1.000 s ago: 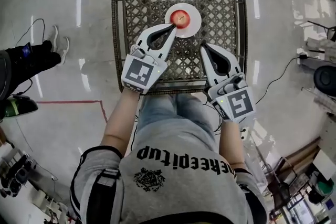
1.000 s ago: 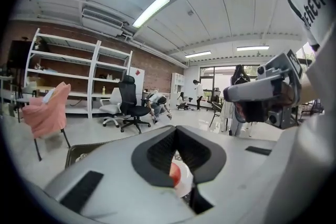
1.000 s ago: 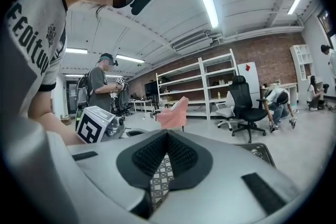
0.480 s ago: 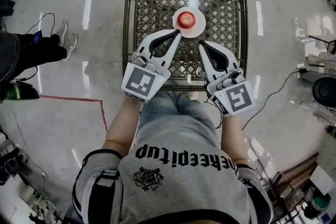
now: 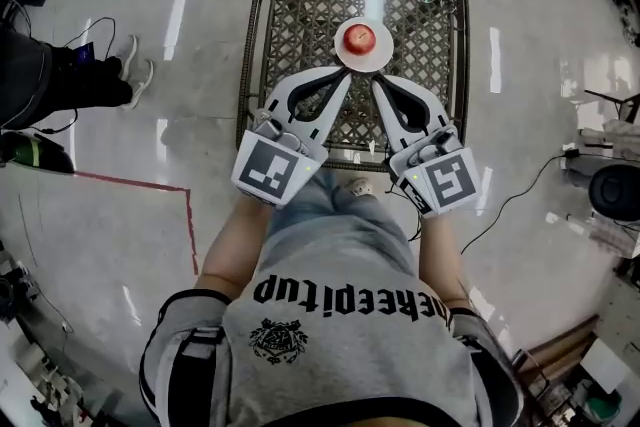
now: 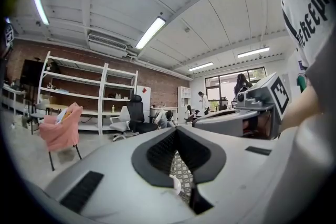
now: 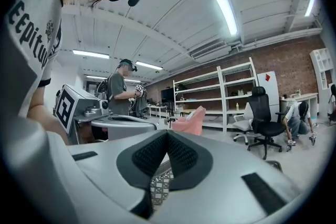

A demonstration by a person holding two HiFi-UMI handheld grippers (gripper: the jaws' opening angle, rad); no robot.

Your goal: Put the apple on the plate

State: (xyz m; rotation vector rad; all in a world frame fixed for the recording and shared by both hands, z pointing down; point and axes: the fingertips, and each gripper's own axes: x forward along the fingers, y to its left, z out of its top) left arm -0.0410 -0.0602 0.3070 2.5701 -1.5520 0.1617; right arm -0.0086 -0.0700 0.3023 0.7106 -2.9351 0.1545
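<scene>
My left hand-held gripper (image 5: 347, 76) and right hand-held gripper (image 5: 376, 81), both closed, empty.
Tips angle together toward the plate (image 5: 341, 56) holding the apple (image 5: 359, 38).

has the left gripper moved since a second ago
Yes. The left gripper, shut, has pulled back toward the person: its tip overlapped the plate beside the apple, and now sits at the plate's near rim.

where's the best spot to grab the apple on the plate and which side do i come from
Probably across the widest middle of the apple, pads on opposite flanks, coming from above and the near edge of the wicker table. It is round and sits alone on the low, flat white plate, so its sides are free all round.
</scene>
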